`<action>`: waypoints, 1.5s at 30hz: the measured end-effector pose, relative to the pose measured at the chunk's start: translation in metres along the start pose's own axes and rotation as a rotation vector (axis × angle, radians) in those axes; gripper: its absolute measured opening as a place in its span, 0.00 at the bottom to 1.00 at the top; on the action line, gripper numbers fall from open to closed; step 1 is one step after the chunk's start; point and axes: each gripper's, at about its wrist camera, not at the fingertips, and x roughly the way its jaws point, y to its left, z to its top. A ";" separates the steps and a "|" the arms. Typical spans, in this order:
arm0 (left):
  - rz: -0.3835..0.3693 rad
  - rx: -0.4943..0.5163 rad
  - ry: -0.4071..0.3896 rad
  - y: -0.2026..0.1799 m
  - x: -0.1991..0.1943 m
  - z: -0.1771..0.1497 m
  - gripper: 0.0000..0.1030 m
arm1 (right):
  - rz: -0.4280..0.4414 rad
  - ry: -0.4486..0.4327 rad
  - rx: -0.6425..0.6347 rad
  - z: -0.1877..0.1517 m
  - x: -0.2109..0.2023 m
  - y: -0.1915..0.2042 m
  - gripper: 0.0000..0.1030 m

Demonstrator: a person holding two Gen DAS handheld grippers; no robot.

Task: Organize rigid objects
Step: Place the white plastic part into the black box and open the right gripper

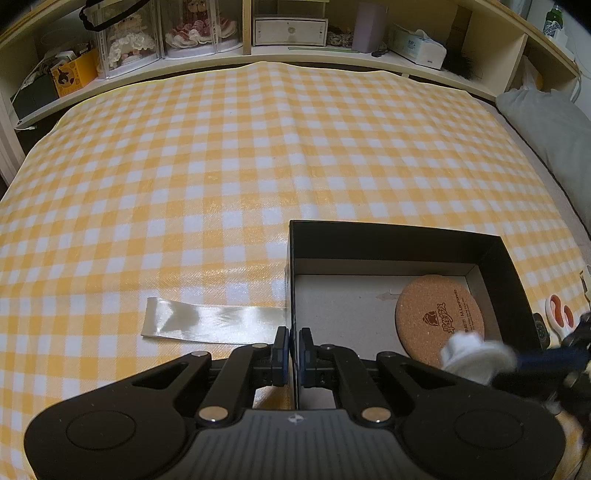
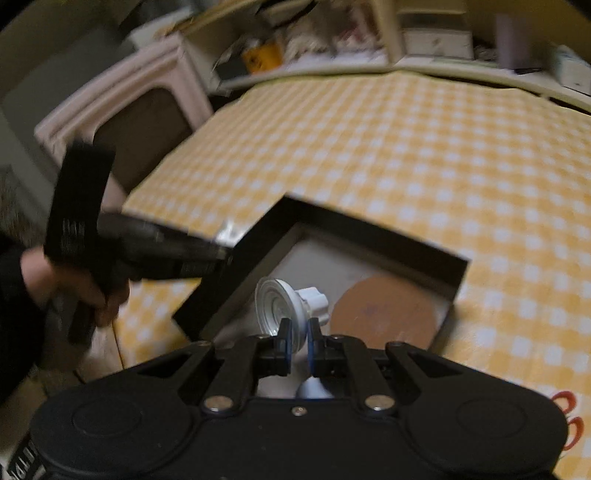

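A black open box [image 1: 391, 236] sits on the yellow checked cloth, and a round cork coaster [image 1: 439, 315] lies inside it. My left gripper [image 1: 292, 352] is shut on the box's left wall [image 1: 291, 280]. My right gripper [image 2: 297, 341] is shut on a white suction-cup hook [image 2: 280, 306] and holds it over the box [image 2: 373, 229], next to the coaster [image 2: 384, 314]. The hook shows blurred in the left wrist view [image 1: 476, 356]. The left gripper shows in the right wrist view [image 2: 221, 254] at the box's left wall.
A strip of clear tape [image 1: 210, 319] lies on the cloth left of the box. Orange-handled scissors [image 1: 561, 315] lie right of the box. Shelves [image 1: 288, 33] with boxes and figurines run along the far edge. A grey pillow [image 1: 550, 125] lies at the right.
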 end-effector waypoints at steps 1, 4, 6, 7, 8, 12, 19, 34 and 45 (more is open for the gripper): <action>0.000 0.000 0.000 0.000 0.000 0.000 0.05 | -0.005 0.016 -0.016 0.000 0.004 0.002 0.08; -0.001 -0.001 0.000 0.000 0.000 0.000 0.05 | -0.028 0.054 -0.078 -0.001 0.011 0.012 0.08; -0.001 -0.001 0.000 0.000 0.000 0.000 0.05 | -0.046 0.077 -0.110 -0.001 0.013 0.016 0.08; 0.000 0.000 0.000 0.001 -0.001 0.000 0.05 | -0.052 0.086 -0.124 -0.001 0.013 0.018 0.08; 0.000 0.000 0.000 0.000 0.000 0.000 0.05 | -0.051 0.095 -0.130 -0.001 0.013 0.018 0.08; 0.001 0.001 0.000 0.000 0.000 0.000 0.05 | -0.042 0.116 -0.125 0.000 0.012 0.019 0.09; 0.001 0.001 0.000 0.001 -0.001 0.000 0.05 | -0.045 0.126 -0.105 0.000 0.006 0.020 0.11; 0.000 0.000 0.000 0.001 -0.001 0.000 0.05 | -0.082 0.066 -0.120 0.003 -0.009 0.030 0.26; 0.001 0.001 0.000 0.001 0.000 0.000 0.05 | -0.194 -0.060 -0.097 0.012 -0.043 0.024 0.74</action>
